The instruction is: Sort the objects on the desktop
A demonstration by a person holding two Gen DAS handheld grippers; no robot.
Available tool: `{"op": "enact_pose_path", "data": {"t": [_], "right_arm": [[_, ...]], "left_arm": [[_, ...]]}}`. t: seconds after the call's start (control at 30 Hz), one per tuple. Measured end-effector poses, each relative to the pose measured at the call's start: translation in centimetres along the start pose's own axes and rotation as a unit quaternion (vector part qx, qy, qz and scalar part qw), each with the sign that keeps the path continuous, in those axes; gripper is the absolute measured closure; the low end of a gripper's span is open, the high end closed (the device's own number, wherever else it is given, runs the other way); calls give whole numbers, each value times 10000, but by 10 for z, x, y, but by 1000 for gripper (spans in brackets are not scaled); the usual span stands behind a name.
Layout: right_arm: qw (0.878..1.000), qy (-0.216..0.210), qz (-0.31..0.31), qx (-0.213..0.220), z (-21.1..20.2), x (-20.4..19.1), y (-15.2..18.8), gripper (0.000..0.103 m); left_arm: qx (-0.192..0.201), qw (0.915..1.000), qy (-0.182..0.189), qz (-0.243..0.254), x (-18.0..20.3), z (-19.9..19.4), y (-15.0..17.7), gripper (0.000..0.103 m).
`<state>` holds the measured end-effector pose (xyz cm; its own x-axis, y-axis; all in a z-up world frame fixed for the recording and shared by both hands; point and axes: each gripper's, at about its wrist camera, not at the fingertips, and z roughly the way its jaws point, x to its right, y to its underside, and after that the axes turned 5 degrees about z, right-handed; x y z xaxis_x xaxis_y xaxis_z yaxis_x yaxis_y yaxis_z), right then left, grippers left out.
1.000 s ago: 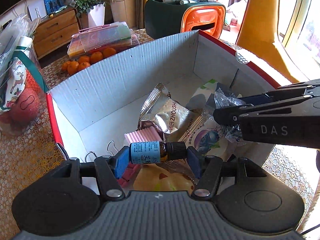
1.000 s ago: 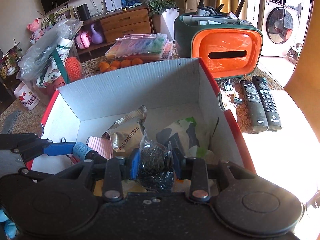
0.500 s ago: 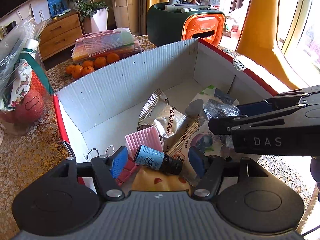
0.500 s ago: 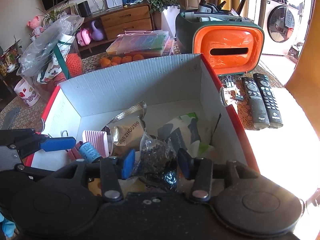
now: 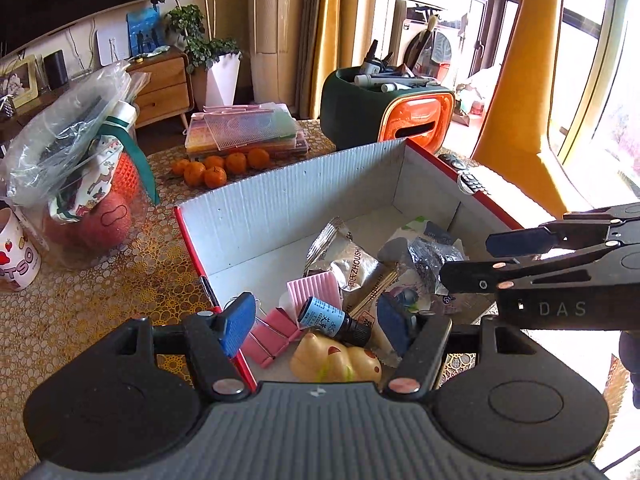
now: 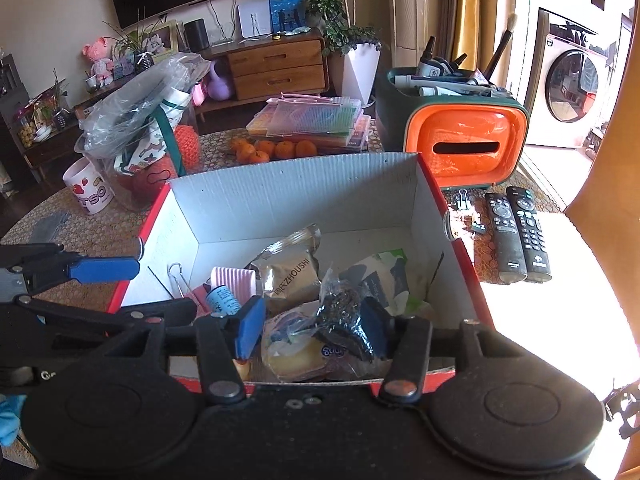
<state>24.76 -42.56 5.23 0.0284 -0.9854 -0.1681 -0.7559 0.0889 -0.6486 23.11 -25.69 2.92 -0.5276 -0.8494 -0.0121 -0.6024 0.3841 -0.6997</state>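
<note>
Both grippers look empty to me right now. Your left gripper (image 5: 316, 322) has its blue pads spread about halfway, and the small brown dropper bottle with the blue label (image 5: 330, 317) is lying loose below them on top of the yellow squishy cat toy (image 5: 336, 360), touching neither pad. Your right gripper (image 6: 312, 322) is opening its jaws as we speak. The clear crinkly bag of dark bits (image 6: 340, 312) sits between the pads and leans up against the right-hand one, but nothing's squeezing it, so I'd call that let go.

Progress-wise, the red-edged white cardboard box (image 6: 304, 196) already has a decent pile in it: a silver foil snack packet (image 5: 354, 268), a ribbed pink block (image 5: 316, 286), pink binder clips (image 5: 266, 336), a green-and-white pouch (image 6: 384, 272), plus the bottle and bag.

What's left, going by the right-hand view: two black remote controls (image 6: 516, 232) and a small black binder clip (image 6: 462, 198) lying on the patterned gold tablecloth (image 5: 104, 280), just beside the box. If those count as desk clutter, you've got a few more trips. I'd guess you're past halfway, but that's a guess.
</note>
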Motion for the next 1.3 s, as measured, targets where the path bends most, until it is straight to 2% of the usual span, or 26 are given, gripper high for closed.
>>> {"op": "enact_pose_path", "data": {"t": [0.3, 0.57, 0.67, 0.87, 0.93, 1.03, 1.13, 1.3], "right_arm": [[9977, -29, -549, 389, -36, -24, 19, 48], [9932, -120, -862, 773, -57, -35, 33, 40], [9915, -200, -939, 883, -63, -36, 40, 38], [9874, -247, -1038, 1166, -74, -34, 51, 30], [9868, -261, -1021, 1229, -77, -32, 56, 22], [9857, -287, -988, 1338, -80, -29, 61, 17], [9839, -318, -973, 1468, -84, -27, 65, 7], [9789, -426, -1012, 1724, -95, -25, 77, 1]], "left_arm": [[423, 9990, -54, -105, -5, -43, 11, 37], [689, 9975, -156, -7, 1, -68, 24, 37], [789, 9966, -237, 55, 5, -75, 31, 29], [931, 9953, -269, -34, 8, -84, 40, 21], [946, 9952, -231, -103, 9, -86, 42, 19], [974, 9947, -261, -193, 11, -89, 46, 14], [983, 9944, -333, -218, 13, -92, 52, 3], [977, 9942, -427, -170, 15, -96, 60, 1]]}}
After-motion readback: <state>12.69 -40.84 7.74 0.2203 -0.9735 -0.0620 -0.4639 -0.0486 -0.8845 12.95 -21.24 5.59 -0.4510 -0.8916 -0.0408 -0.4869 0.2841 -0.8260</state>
